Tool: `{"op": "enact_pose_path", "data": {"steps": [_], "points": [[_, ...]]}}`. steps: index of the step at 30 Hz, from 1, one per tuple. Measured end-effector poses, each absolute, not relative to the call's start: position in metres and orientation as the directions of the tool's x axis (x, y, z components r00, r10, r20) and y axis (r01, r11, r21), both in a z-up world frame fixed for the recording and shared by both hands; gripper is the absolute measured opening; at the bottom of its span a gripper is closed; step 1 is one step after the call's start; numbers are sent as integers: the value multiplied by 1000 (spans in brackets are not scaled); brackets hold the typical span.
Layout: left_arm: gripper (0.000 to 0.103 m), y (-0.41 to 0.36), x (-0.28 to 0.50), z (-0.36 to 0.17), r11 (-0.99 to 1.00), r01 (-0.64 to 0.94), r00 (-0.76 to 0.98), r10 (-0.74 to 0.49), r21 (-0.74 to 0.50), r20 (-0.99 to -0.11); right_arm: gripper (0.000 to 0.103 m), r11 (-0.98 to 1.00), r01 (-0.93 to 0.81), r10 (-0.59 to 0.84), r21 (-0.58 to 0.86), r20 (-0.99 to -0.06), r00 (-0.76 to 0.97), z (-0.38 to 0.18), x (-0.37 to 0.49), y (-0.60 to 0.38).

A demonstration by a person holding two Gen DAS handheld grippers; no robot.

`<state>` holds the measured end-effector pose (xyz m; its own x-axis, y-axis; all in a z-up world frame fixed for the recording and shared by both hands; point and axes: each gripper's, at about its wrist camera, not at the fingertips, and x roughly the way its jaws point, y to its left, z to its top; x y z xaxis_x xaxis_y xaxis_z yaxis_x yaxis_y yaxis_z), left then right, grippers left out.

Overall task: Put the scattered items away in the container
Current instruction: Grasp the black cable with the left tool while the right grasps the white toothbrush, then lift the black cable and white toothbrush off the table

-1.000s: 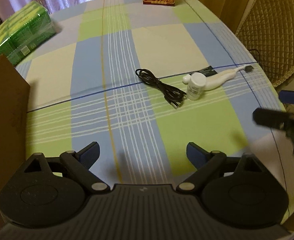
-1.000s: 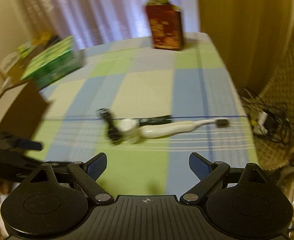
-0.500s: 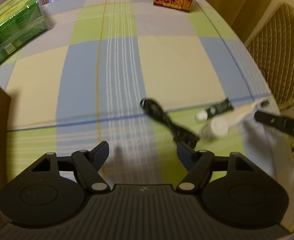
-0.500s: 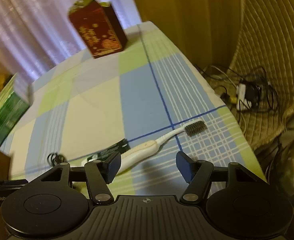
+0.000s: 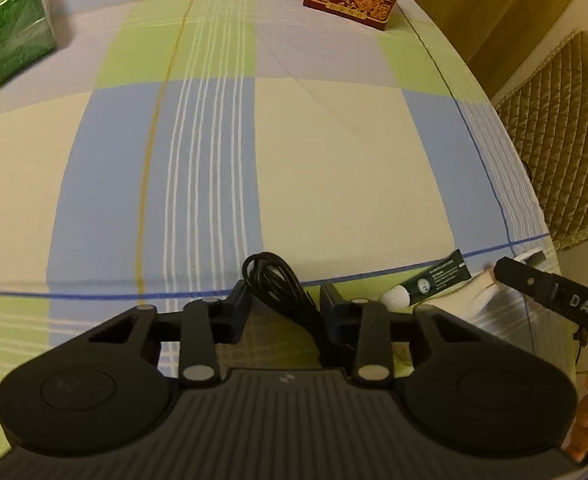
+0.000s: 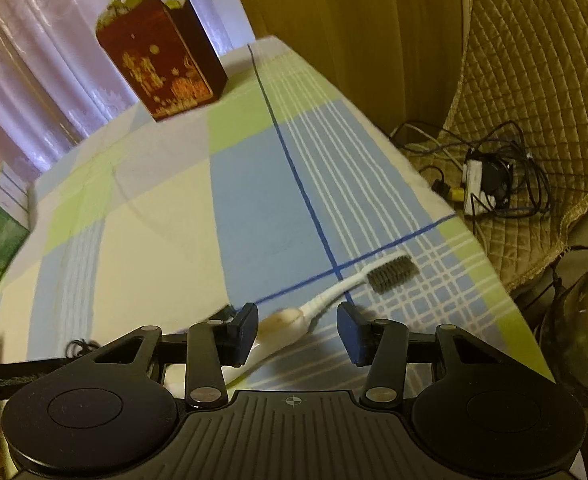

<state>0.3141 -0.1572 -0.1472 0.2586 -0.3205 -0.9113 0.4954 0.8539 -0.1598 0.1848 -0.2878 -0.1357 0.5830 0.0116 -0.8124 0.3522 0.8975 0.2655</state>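
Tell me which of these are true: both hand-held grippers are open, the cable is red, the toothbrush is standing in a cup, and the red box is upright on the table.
1. Both are open. True: the left hand-held gripper straddles the cable; the right hand-held gripper straddles the toothbrush.
2. The cable is red. False: it is black.
3. The toothbrush stands in a cup. False: it lies flat on the tablecloth.
4. The red box is upright. True.
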Motion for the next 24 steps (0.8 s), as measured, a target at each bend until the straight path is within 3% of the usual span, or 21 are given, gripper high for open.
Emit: {"op": "enact_pose_path", "data": {"steps": [3,5,7,15,24], "points": [[31,-156,313,-147,844,514,260,-327,-156,-909,51,932,300,-12,205,-807,591,-139,187,-278],[29,-157,312,-147,831,538,265,-326,-141,-908,35,962,244,-45,121,-813,580,-141,191,-271],[22,-158,310,-147,818,564,273,-313,-112,-910,27,979,198,-71,55,-815,575,-143,193,-268],[14,-151,296,-148,753,656,283,-311,-54,-907,21,998,52,-13,22,-811,585,-146,172,-271],[12,-116,253,-145,748,662,258,-301,-59,-918,21,995,-94,68,19,-833,549,-141,110,-248]]}}
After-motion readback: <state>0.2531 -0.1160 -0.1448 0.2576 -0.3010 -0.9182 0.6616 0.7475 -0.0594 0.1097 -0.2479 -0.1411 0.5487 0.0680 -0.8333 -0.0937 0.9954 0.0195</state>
